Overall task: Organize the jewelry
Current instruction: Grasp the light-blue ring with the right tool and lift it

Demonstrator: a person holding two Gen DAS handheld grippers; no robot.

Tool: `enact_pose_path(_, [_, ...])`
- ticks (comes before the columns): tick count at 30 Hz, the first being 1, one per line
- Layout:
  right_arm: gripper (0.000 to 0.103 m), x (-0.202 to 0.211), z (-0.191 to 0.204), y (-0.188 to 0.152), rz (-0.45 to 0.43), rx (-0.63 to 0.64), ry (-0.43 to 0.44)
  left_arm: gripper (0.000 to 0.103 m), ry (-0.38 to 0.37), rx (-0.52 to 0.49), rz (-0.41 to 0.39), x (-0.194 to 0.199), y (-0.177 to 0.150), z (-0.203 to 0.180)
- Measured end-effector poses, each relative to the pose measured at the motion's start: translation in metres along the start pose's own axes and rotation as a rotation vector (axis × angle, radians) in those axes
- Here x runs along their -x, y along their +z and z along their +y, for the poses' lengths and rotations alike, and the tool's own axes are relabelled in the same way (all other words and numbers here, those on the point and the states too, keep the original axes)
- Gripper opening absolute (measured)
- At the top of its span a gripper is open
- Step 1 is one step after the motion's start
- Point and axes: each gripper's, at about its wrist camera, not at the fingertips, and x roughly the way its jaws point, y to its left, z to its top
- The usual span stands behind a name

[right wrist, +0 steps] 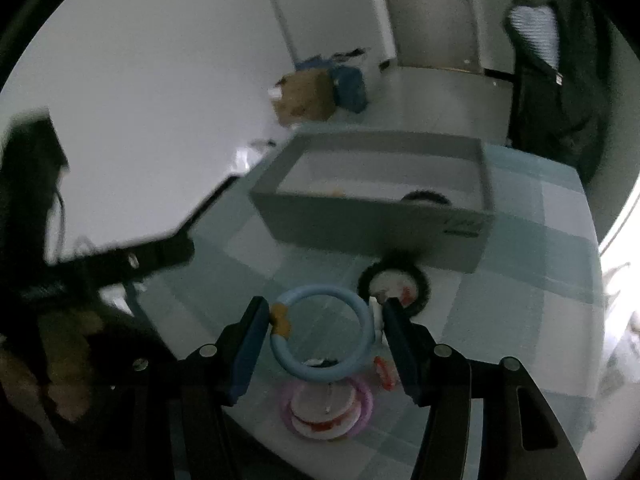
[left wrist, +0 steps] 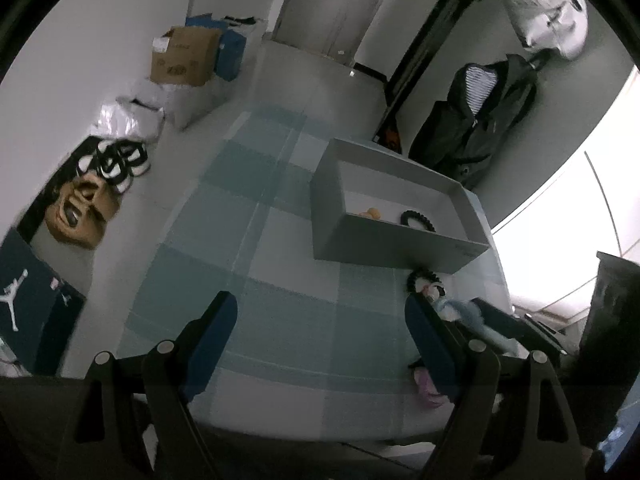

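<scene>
The left gripper (left wrist: 320, 312) hangs spread wide over the checked cloth (left wrist: 256, 280), gripping nothing. Ahead of it, to its right, sits the grey box (left wrist: 384, 240). The right gripper (right wrist: 324, 312) stands apart around the light blue ring (right wrist: 320, 332), the box just beyond.

Both grippers (left wrist: 320, 344) (right wrist: 324, 340) – blk frames, blue pads on jaws, silver round screws.
</scene>
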Motion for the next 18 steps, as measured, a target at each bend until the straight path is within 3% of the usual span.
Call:
enact_pose_path(6, [0.058, 0.028, -0.029, 0.008, -0.101, -0.139, 0.069, 0.083, -0.052, -0.042, 0.023, -0.011, 0.003, -0.02])
enact_pose_path(18, [0.058, 0.06, -0.077, 0.012, -0.201, -0.271, 0.07, 0.083, -0.111, -0.21, 0.175, -0.056, -0.001, -0.077])
